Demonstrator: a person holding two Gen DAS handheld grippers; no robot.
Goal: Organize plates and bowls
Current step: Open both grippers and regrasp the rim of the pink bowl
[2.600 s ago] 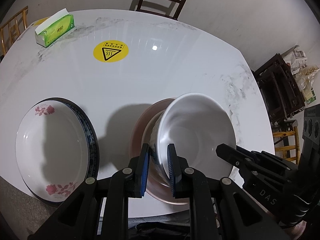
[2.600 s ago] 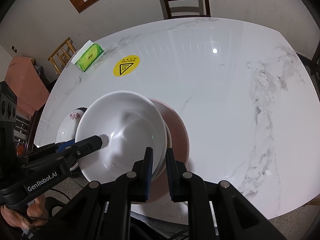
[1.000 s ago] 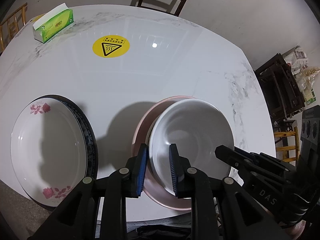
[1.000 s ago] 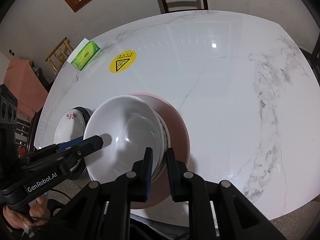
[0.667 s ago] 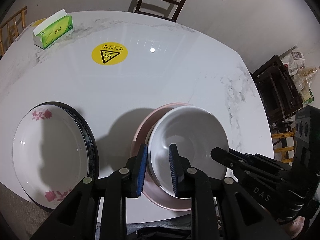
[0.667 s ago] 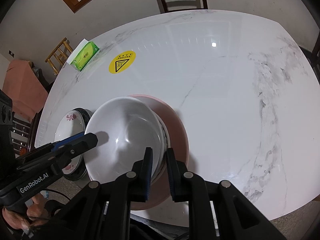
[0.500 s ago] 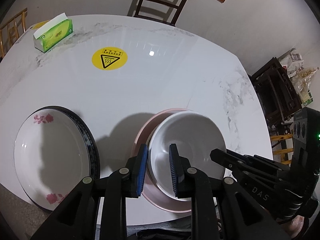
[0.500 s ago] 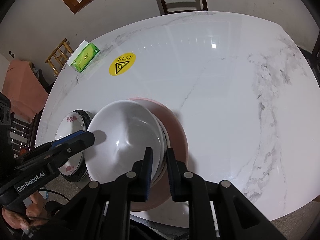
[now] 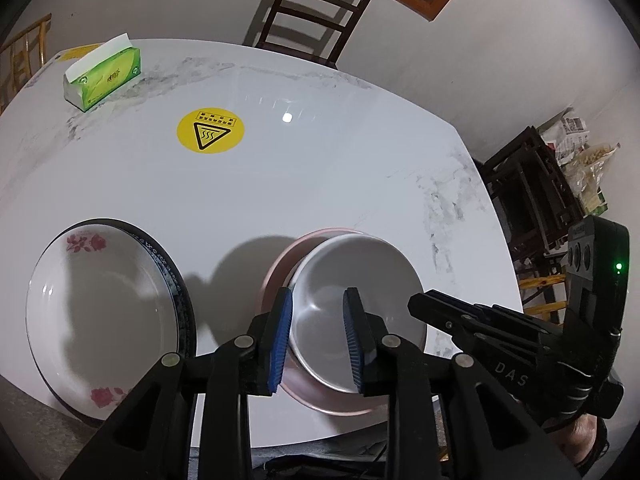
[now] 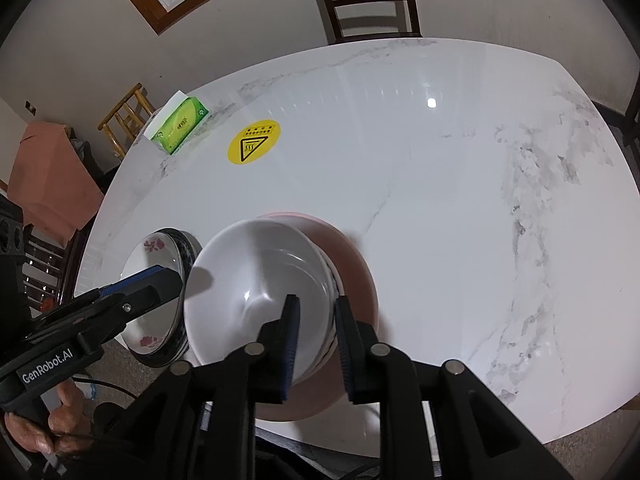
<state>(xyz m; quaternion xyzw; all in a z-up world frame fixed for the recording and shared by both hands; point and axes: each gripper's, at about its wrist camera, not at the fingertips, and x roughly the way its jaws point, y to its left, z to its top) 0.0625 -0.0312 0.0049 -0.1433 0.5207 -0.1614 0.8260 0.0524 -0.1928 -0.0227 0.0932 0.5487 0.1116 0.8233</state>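
White bowl point(image 9: 356, 280) on pink plate point(image 9: 276, 276), rim between both jaw pairs. Left gripper point(image 9: 318, 336) jaws opening, released; right gripper point(image 10: 316, 344) jaws opening, contact with the rim unclear.

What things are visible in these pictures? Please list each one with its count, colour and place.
white bowl: 1, white, on the pink plate
pink plate: 1, pink, near table edge
flowered plate: 1, white with red flowers, on a dark-rimmed plate
tissue box: 1, green, far left
sticker: 1, yellow, mid-table
table: 1, white marble
chair: 1, dark, behind table
left gripper: black, jaws opening, straddling the bowl rim
right gripper: black, jaws opening, straddling the bowl rim
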